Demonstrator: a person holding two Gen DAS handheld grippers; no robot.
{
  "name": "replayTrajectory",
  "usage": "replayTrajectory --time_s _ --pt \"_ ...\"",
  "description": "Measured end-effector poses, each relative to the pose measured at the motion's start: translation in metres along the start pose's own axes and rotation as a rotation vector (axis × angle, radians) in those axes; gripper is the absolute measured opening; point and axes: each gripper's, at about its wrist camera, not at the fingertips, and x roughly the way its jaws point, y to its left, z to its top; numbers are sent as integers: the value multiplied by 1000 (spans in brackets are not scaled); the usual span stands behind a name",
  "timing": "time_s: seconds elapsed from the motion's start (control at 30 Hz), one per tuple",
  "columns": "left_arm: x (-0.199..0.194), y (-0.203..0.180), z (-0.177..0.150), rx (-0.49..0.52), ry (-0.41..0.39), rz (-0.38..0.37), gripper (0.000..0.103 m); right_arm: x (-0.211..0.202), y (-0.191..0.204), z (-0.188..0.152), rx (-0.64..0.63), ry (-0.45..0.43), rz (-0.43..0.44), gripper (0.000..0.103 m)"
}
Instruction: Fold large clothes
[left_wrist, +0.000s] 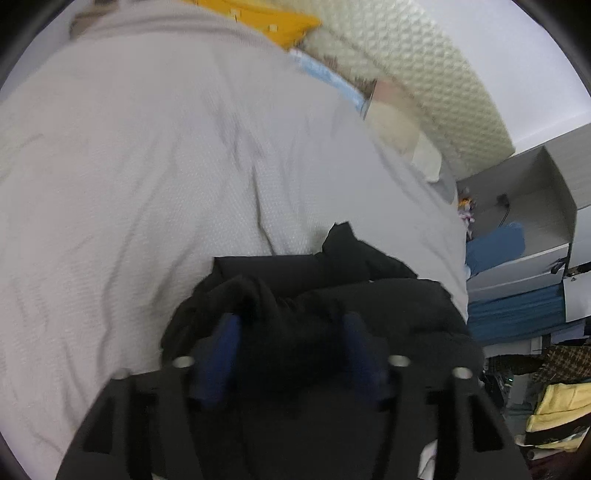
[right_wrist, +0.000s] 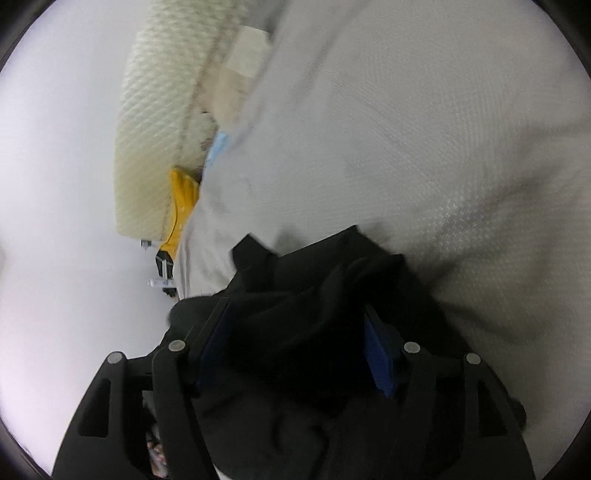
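**Black garment bunched on the bed, both grippers clamped**

Pale bedding (left_wrist: 147, 166) filled both views. Each hand-held gripper, left (left_wrist: 291, 332) and right (right_wrist: 299, 321), gripped the black garment (left_wrist: 332, 266), bunched at the bed's edge. Only the left view showed shelves (left_wrist: 535, 206) and blue fabric (left_wrist: 498, 243); the right showed blank wall (right_wrist: 66, 184). Motion blur hid the garment's shape.
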Motion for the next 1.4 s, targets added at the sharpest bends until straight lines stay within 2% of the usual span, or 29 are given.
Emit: replayTrajectory --time_s 0.07,0.1,0.2,0.3,0.37,0.43,0.5,0.63,0.8,0.87,0.93,1.07,1.27,1.4 --pt "-33 -8 -12 35 -54 -30 77 -19 22 -12 -69 -21 -24 68" --pt "-44 -12 -15 54 -78 -26 77 -31 35 -20 -116 -40 -47 68" --pt "-83 -34 -40 170 -213 60 78 -59 69 -43 -251 -112 -109 70" --pt "-93 -54 -65 270 -300 111 78 -78 101 -72 -414 -221 -169 74" --pt "-84 -68 -81 346 -328 121 78 -77 120 -96 -549 -294 -236 76" --pt "-69 -78 -92 400 -335 129 78 -61 133 -122 -664 -322 -255 76" --pt "-50 -86 -100 444 -339 133 78 -41 138 -138 -725 -317 -249 81" --pt "9 -99 -102 496 -318 155 78 14 135 -152 -815 -267 -286 82" --pt "76 -109 -96 554 -320 209 78 70 123 -150 -863 -225 -328 88" --pt "92 -109 -95 564 -325 228 79 84 118 -145 -871 -233 -345 99" --pt "103 -111 -88 564 -333 230 79 91 113 -135 -860 -242 -326 102" --pt "117 -108 -68 535 -312 205 79 106 115 -120 -821 -241 -318 103" --pt "140 -107 -46 516 -319 232 82 145 133 -108 -876 -225 -418 103" --pt "153 -106 -40 528 -300 247 83 159 126 -100 -861 -229 -439 103"
